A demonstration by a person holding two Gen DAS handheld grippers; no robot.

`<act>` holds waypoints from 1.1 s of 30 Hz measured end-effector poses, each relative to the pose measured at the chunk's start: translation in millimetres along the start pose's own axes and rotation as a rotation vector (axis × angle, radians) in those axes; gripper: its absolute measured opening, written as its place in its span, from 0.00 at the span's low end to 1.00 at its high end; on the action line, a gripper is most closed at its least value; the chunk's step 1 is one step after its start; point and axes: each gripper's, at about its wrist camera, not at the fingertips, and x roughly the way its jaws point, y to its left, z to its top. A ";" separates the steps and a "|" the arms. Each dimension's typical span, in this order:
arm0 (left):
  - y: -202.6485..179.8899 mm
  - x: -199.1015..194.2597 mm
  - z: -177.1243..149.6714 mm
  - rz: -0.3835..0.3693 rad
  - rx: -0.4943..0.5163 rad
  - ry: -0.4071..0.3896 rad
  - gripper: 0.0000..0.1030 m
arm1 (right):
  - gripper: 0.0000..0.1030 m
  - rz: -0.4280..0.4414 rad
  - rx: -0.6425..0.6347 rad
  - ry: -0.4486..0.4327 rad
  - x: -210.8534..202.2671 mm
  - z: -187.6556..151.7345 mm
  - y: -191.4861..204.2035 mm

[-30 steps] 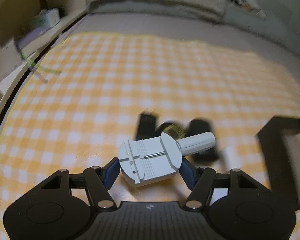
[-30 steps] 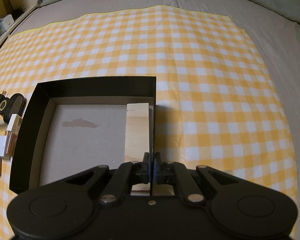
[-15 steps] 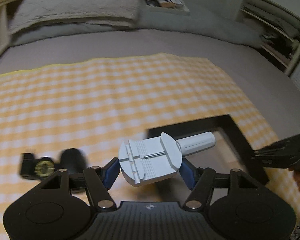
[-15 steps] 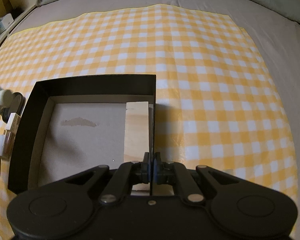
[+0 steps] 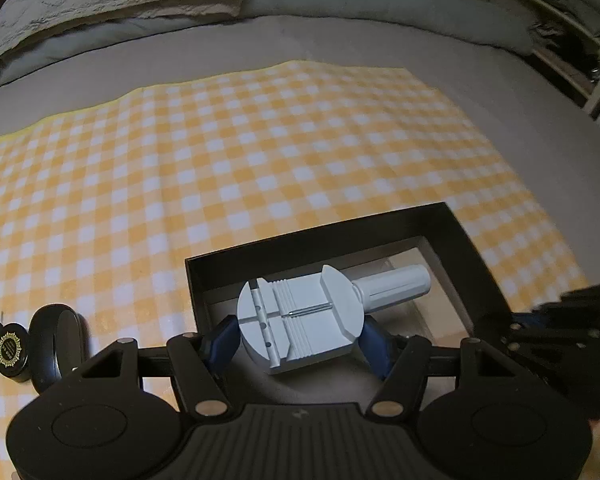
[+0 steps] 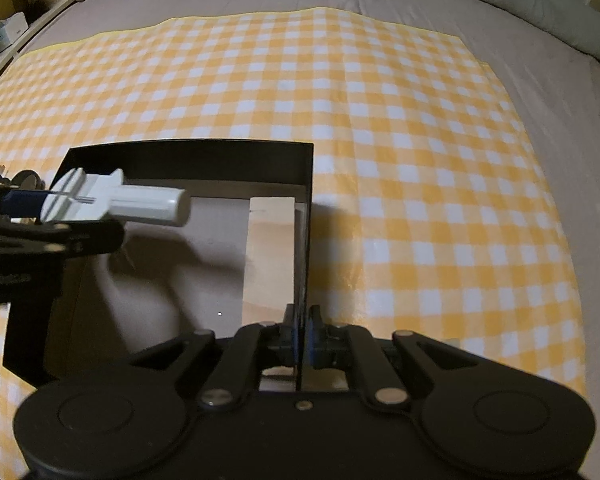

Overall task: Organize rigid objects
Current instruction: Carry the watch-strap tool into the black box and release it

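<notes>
You have one checked cloth (image 6: pixel 400 128) under one black box (image 6: pixel 188 152); inside lies one wooden block (image 6: pixel 270 248), its near end hidden. Your left gripper (image 5: pixel 300 340) pinches the single pale grey watch tool (image 5: pixel 300 316) above the box. Your right gripper (image 6: pixel 300 336) is pinched on the box's right wall. Two dark items (image 5: pixel 56 340) beside the box are hard to identify.

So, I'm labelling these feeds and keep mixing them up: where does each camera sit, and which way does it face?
Left wrist: on the left gripper, looking down along its fingers at the grey-white tool it holds over the black box; the right gripper shows at the right edge.
Right wrist: on the right gripper, shut on the box's right wall, looking down into it; the left gripper enters from the left.
Shared: box, tool, checked cloth.
</notes>
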 end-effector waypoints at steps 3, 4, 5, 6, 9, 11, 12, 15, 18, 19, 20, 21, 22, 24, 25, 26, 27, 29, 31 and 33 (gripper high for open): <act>-1.2 5.2 2.6 0.048 0.005 -0.006 0.63 | 0.04 0.002 0.000 0.004 1.4 -0.7 -1.1; -1.3 6.7 3.3 0.065 0.005 -0.012 0.63 | 0.04 0.008 -0.001 0.010 1.8 -1.2 -0.8; -0.9 8.2 4.2 0.083 0.003 -0.016 0.63 | 0.03 0.011 -0.001 0.018 2.7 -1.5 -1.5; 1.0 9.4 4.9 0.091 -0.003 -0.019 0.64 | 0.03 0.012 -0.001 0.020 3.8 -1.8 -2.4; 2.7 10.1 5.1 0.097 -0.010 -0.028 0.65 | 0.03 0.010 -0.001 0.024 3.3 -1.6 -2.2; 0.9 9.8 4.1 0.101 0.002 -0.032 0.67 | 0.03 0.010 -0.002 0.025 3.2 -1.4 -1.2; 0.5 9.3 3.8 0.100 0.007 -0.031 0.69 | 0.03 0.011 -0.001 0.027 3.2 -0.5 -1.1; 0.8 8.6 3.3 0.082 0.004 -0.030 0.72 | 0.03 0.013 0.002 0.028 2.6 0.4 -1.3; -0.5 6.7 2.3 0.074 0.010 -0.028 0.75 | 0.03 0.013 0.003 0.030 2.4 0.9 -1.5; -1.1 5.5 2.4 0.070 0.008 -0.026 0.77 | 0.03 0.015 0.006 0.030 2.6 1.1 -1.7; -1.3 4.2 2.2 0.063 0.004 -0.023 0.78 | 0.03 0.016 0.009 0.030 3.7 0.8 -1.8; -1.4 1.8 1.8 0.057 -0.003 -0.021 0.80 | 0.03 0.017 0.009 0.030 3.5 0.9 -1.9; -1.4 -0.5 1.5 0.049 -0.007 -0.019 0.82 | 0.03 0.018 0.008 0.029 3.9 0.4 -2.1; -2.3 -7.0 0.5 0.040 -0.011 -0.021 0.84 | 0.03 0.017 0.008 0.030 4.0 0.1 -1.9; -3.2 -11.3 -0.8 0.039 -0.011 -0.025 0.85 | 0.03 0.017 0.007 0.029 3.9 0.5 -2.5; -3.7 -15.3 -1.8 0.035 -0.011 -0.029 0.85 | 0.03 0.017 0.009 0.030 3.9 0.0 -1.9; -4.4 -20.2 -3.3 0.027 -0.010 -0.033 0.86 | 0.03 0.017 0.009 0.030 3.9 0.0 -1.9; -4.7 -28.4 -5.5 0.010 -0.009 -0.038 0.90 | 0.03 0.017 0.009 0.029 3.9 0.0 -2.0; -5.4 -37.2 -8.6 0.001 -0.010 -0.048 0.97 | 0.03 0.016 0.007 0.029 3.7 0.4 -2.3; -6.6 -46.3 -12.8 0.000 0.001 -0.063 0.97 | 0.03 0.014 0.001 0.028 3.6 -0.6 -1.0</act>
